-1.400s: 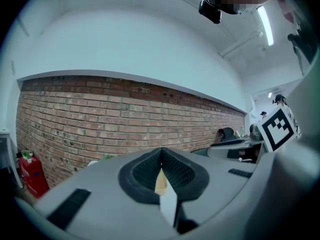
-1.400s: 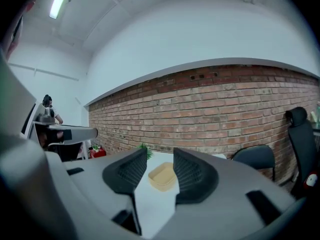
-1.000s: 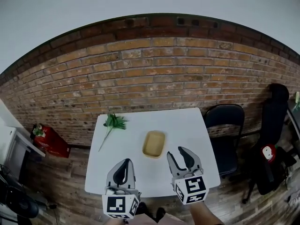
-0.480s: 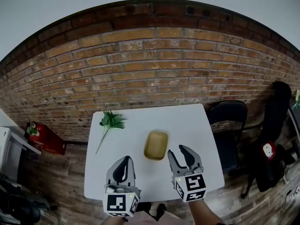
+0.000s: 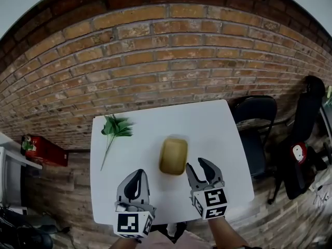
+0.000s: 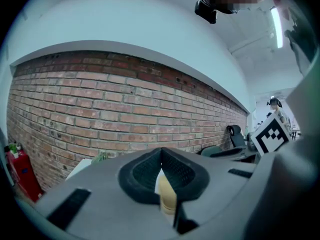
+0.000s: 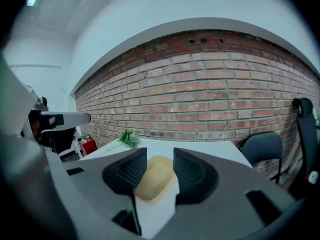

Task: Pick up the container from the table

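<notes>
A shallow tan container (image 5: 173,155) lies in the middle of the white table (image 5: 218,128). My right gripper (image 5: 203,167) hovers open just to the near right of it; in the right gripper view the container (image 7: 155,177) shows through the gap between the jaws. My left gripper (image 5: 138,178) is above the table's near left part, its jaws closed together with nothing held. In the left gripper view only a sliver of the container (image 6: 166,194) shows past the shut tips.
A green plant sprig (image 5: 115,128) lies at the table's far left corner. A black chair (image 5: 257,123) stands right of the table, a dark bag (image 5: 300,154) farther right. A red box (image 5: 42,152) sits on the floor at the left. The brick wall (image 5: 166,66) runs behind.
The view has dropped and come closer to the table. Both grippers have edged forward; the right one now sits nearer the container. Jaws are unchanged.
</notes>
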Motion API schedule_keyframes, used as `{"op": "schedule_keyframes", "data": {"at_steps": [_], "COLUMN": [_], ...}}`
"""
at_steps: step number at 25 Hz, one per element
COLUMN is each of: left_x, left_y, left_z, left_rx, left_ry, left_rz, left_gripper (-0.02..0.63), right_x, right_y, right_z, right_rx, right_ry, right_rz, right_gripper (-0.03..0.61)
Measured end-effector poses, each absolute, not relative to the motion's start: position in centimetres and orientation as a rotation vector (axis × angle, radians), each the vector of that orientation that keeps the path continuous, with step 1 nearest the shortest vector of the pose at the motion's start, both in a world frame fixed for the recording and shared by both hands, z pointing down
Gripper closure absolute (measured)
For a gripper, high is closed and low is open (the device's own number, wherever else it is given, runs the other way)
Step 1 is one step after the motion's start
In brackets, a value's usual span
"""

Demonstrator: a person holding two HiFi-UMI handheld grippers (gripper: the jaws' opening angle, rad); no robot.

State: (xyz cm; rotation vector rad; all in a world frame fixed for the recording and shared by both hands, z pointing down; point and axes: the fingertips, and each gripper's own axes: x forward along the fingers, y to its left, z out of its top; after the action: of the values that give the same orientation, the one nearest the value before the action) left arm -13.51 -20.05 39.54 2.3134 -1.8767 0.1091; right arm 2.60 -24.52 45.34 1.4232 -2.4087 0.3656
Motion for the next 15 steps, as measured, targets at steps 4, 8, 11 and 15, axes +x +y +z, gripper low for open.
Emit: {"op": "schedule_keyframes", "data": {"at_steps": [4,8,11,15], "left_x": [-13.6,-14.2,-14.6,-15.1], "left_y": [-21.1,-22.0,-22.8,-23.9], "left_z": [41.3,43.1,44.3,45.6], "left_rx": [2.301,2.283,2.271,2.262], "left_ry": [-1.831,-1.802,-1.784,-1.762], "left_rz": [0.15,0.196,0.22,0.249], "left_gripper": [0.606,0.606,0.606,0.606], "right_x": [2.3,1.9,1.9,1.6], "right_y": [-25.0,-25.4,-25.8,-26.1], "right_z": [48.0,50.6,52.4,54.4], "right_rx": [1.417,1.405,1.407,1.402], "right_ry": [-2.36,-2.311,-2.279,-2.241], "right_rz": [0.435,0.497,0.535,0.586], "right_gripper": [0.411,0.41,0.41,0.41]}}
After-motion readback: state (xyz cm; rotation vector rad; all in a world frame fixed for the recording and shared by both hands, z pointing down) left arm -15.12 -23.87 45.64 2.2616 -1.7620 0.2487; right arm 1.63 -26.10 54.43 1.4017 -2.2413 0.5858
